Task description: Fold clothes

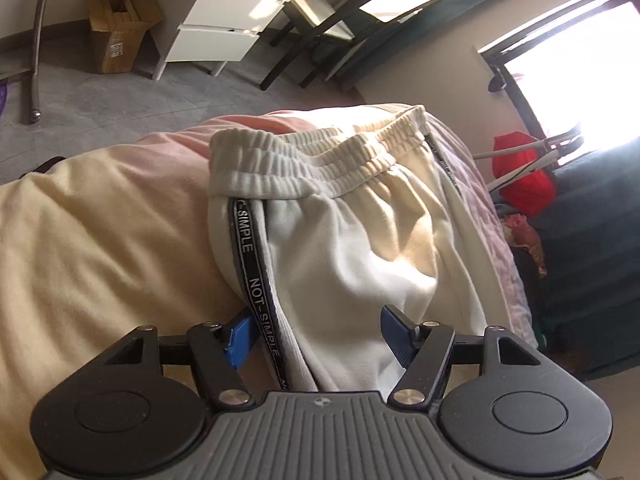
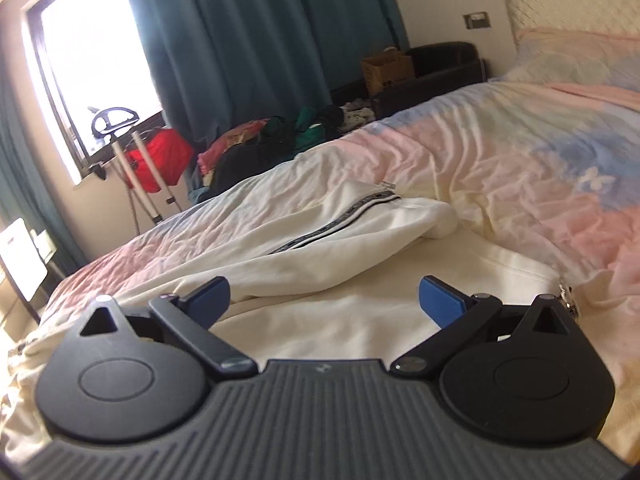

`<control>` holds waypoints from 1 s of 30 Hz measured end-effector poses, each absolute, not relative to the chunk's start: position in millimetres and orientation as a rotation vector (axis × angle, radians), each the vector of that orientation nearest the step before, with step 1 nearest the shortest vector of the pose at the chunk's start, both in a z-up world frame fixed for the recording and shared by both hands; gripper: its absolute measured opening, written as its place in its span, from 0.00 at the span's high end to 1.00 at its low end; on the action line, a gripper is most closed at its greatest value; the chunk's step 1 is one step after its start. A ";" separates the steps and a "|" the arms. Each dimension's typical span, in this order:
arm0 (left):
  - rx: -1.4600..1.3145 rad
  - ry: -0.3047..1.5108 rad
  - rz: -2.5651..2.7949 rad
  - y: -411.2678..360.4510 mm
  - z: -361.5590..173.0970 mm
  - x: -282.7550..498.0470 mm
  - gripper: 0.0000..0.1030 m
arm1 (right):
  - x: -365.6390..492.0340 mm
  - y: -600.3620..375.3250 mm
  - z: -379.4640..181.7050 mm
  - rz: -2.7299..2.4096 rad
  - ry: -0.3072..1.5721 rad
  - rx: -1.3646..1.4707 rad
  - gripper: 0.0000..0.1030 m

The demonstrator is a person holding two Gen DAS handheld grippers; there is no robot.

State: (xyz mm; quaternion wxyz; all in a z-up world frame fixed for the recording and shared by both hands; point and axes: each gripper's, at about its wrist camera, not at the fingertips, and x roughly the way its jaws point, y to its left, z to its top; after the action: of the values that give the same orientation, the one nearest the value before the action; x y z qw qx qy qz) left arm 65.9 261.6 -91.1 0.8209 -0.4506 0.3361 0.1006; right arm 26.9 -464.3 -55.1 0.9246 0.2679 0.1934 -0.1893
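White sweatpants (image 1: 360,240) with a ribbed elastic waistband (image 1: 320,156) and a black side stripe (image 1: 250,256) reading "NOT-SIMPLE" lie on the bed. My left gripper (image 1: 318,336) points down at them with its blue fingers (image 1: 396,332) spread. Cloth and the stripe fill the gap between them, and the fold hides part of the left finger. In the right wrist view the same white garment (image 2: 320,236) lies crumpled, its stripe (image 2: 340,220) running away from me. My right gripper (image 2: 326,304) hovers low over the cloth, wide open and holding nothing.
The bed has a pastel sheet (image 2: 520,152) and a pillow (image 2: 580,52). A heap of clothes (image 2: 280,136) and a red bag (image 2: 160,156) sit beyond it by the teal curtain (image 2: 260,40). On the floor stand a cardboard box (image 1: 116,28), white drawers (image 1: 224,28) and a dark chair (image 1: 320,40).
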 end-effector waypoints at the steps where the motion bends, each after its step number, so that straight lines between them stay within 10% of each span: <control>1: -0.962 0.685 0.181 260.8 -88.8 65.1 0.34 | 22.2 -477.6 -59.3 -0.411 0.384 0.609 0.00; 18: -1.077 0.810 0.120 251.7 -120.0 72.8 0.39 | -34.1 -555.1 -120.2 -0.763 0.314 1.021 0.08; 21: -1.116 0.802 0.111 254.9 -123.9 70.0 0.39 | -24.6 -556.2 -129.9 -0.737 0.357 1.061 0.26; 28: -1.162 0.799 0.102 260.0 -127.1 65.1 0.39 | -4.7 -564.4 -149.6 -0.758 0.424 1.108 0.33; 30: -1.164 0.799 0.105 259.9 -126.9 66.0 0.39 | 0.4 -564.7 -151.0 -0.764 0.442 1.089 0.61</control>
State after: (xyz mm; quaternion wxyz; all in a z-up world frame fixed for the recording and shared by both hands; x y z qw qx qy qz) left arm 66.0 259.9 -126.9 0.7598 -0.5344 0.3670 0.0482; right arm 0.4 -564.7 -151.0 0.7643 0.5012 0.2032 -0.3513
